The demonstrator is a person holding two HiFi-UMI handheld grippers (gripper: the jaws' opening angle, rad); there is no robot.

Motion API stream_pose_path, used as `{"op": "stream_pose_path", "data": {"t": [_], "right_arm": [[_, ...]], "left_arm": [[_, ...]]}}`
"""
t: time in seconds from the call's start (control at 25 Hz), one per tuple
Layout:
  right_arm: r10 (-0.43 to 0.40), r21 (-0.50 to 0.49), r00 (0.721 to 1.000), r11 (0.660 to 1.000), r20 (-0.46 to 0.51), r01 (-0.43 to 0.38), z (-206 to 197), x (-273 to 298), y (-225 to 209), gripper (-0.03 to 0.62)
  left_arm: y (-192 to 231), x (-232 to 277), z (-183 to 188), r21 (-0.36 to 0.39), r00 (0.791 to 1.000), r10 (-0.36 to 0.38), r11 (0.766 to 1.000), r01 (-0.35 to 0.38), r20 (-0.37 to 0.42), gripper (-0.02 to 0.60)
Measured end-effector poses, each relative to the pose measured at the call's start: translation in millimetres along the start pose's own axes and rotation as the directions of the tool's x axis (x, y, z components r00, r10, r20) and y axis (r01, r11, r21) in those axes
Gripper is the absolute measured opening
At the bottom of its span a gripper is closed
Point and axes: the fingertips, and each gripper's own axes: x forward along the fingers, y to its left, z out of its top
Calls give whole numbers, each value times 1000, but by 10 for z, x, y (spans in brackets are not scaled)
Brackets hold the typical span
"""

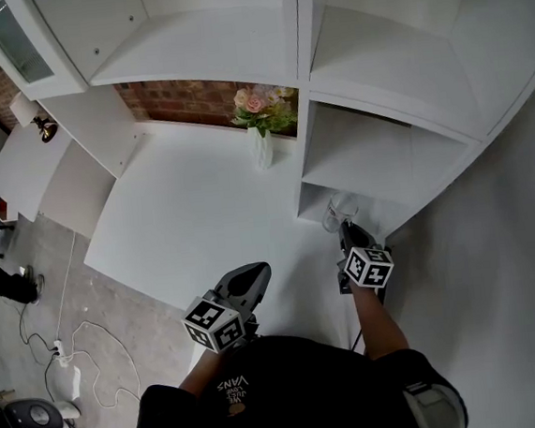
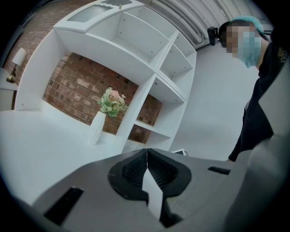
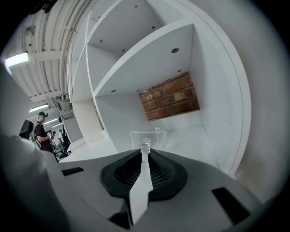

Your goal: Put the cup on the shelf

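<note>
The right gripper (image 1: 347,230) has its fingers narrowed onto the near wall of the clear cup (image 1: 334,213), pinching the glass at the rim, probably so the body hangs free and can be slid upright into the lowest compartment of the white shelf (image 1: 392,215), at whose mouth it now sits; whether its base touches the board cannot be told. The left gripper (image 1: 254,275) hangs idle over the near edge of the tabletop (image 1: 192,216), fingers closed on nothing, seemingly kept clear of the work. The only legible writing is "VANS", upside down on the person's black shirt (image 1: 230,387).
</note>
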Motion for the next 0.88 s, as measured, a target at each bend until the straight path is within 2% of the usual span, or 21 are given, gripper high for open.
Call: {"op": "stream_pose_path", "data": {"t": [0.4,0.88], "right_arm": [[25,-74,1000,997,6,-25,28,207,35,31],[42,-119,999,992,-15,-43,128,568,72,35]], "left_arm": [[8,172,1,-8,1000,-10,1000,10,0,8],[97,302,-30,-27,1000,-11,1000,11,-3,8]]}}
